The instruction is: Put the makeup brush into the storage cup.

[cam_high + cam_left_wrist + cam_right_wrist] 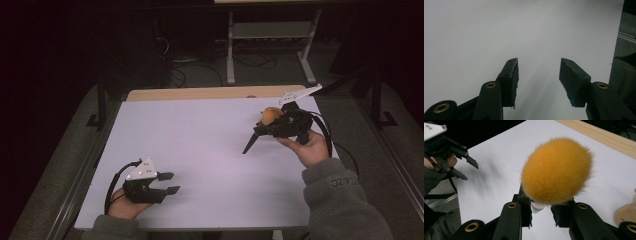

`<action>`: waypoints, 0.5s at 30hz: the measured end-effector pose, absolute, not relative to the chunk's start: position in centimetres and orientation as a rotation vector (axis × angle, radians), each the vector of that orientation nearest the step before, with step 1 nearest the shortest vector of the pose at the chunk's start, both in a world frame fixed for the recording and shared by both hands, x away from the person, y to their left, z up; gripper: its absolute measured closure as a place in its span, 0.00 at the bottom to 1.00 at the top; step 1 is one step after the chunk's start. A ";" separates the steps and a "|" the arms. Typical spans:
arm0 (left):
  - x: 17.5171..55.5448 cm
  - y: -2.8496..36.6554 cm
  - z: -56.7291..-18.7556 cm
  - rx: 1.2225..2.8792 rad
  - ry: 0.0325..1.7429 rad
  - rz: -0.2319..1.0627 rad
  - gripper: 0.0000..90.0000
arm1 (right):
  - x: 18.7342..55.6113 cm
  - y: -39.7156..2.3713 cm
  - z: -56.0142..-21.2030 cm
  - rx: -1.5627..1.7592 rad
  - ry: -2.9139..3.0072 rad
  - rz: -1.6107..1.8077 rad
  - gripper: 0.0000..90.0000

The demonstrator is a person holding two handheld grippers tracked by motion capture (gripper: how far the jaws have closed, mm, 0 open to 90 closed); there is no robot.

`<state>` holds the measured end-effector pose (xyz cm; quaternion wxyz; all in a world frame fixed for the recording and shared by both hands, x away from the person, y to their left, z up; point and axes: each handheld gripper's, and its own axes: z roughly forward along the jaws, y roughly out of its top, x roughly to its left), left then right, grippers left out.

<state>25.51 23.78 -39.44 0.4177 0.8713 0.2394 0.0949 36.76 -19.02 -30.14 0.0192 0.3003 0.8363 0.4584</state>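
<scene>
High view: right gripper at about 2 o'clock on the white table, lifted and tilted, tips aimed down toward 7 o'clock. An orange fuzzy ball sits against the gripper body on the far side; the grip itself isn't resolvable here. Left gripper at 7 o'clock, low, jaws spread, nothing between them.

Left gripper view: jaws wide apart over bare white surface. Idle.

Right gripper view: the ball is right above the jaws, which are pinched on a small white stem under the fur, not on the fur itself. Left gripper visible at 10 o'clock, spread. Blurry tan object at 4 o'clock on the table, can't identify.

My read: carry or place step. The grip is small and low, load is top-heavy, so keep the squeeze constant, avoid fast wrist rolls, lower until the ball is supported before releasing. Left gripper is well apart, no collision risk.
</scene>
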 end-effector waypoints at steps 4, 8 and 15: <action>25.5 23.8 -39.6 2.189 0.605 0.236 0.54 | 37.4 -19.6 -29.6 0.944 2.578 1.416 0.78; 25.6 23.8 -39.7 2.188 0.603 0.237 0.54 | 37.9 -19.9 -29.3 0.963 2.565 1.407 0.78; 25.6 24.0 -39.8 2.190 0.609 0.241 0.54 | 38.9 -20.8 -28.5 0.984 2.537 1.385 0.78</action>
